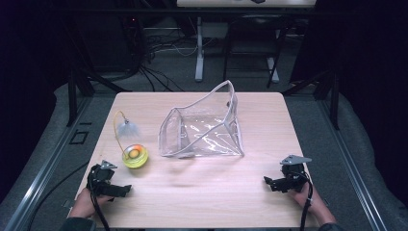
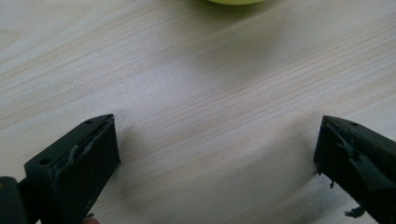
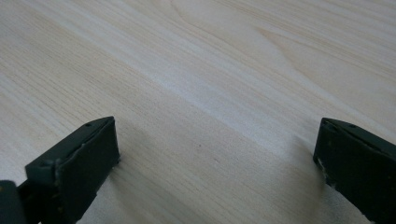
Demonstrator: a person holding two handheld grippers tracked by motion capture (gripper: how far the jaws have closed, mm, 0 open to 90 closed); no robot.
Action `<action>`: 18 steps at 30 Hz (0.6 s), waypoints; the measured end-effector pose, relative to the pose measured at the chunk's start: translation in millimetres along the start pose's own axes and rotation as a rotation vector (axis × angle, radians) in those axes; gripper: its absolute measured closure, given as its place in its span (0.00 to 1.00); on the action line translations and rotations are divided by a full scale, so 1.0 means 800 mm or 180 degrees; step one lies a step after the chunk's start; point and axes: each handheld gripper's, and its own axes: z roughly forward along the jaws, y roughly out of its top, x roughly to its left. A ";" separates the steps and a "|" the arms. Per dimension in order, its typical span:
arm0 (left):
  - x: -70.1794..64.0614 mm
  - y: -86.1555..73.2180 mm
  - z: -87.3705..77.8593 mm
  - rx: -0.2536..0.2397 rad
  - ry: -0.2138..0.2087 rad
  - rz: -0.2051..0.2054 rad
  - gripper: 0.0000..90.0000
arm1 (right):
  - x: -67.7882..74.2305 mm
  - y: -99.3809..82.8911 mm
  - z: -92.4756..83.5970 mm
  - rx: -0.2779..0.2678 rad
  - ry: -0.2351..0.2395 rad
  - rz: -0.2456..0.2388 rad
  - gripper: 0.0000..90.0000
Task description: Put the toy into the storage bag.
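Both claws sit at the near edge of the pale wood-grain desk (image 1: 202,192), one in each hand: left claw (image 1: 126,189) at near left, right claw (image 1: 267,182) at near right, each pointing inward toward the desk's middle. Left claw's jaws stand spread wide w/ nothing between them; in the left gripper view there's just bare wood between the jaws, plus a sliver of yellow-green at the top edge. Right claw is likewise spread & empty, bare wood grain between its jaws in the right gripper view. Nearest thing to the left claw is a small round yellow-green translucent dish w/ an orange ball inside (image 1: 135,155), just beyond it toward the far side, not touched. A thin yellow curved wire w/ a whitish translucent tuft at its top (image 1: 126,127) rises from that dish, leaning left & far. Mid-desk stands a clear soft plastic pouch w/ pale grey piping (image 1: 202,127), mouth gaping up & toward the left, lying apart from both claws. My read: this is the start, approach not yet begun, nothing gripped. Next move prob. calls for the left claw to go forward to the dish & close on its rim or on the wire, keeping it level so the ball doesn't roll out, while the right claw goes to steady the pouch's open mouth; the floppy film may collapse if pinched low.
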 end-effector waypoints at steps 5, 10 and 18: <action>0.002 0.004 -0.001 0.0140 -0.0009 0.0009 0.00 | 0.000 0.000 0.000 0.0004 0.0001 -0.0003 0.00; 0.004 0.007 -0.003 0.0253 -0.0020 -0.0008 0.00 | 0.000 0.000 0.000 0.0005 0.0004 -0.0006 0.00; 0.002 0.015 -0.018 0.0080 -0.0003 -0.0100 0.00 | 0.000 0.000 0.000 0.0005 0.0004 -0.0005 0.00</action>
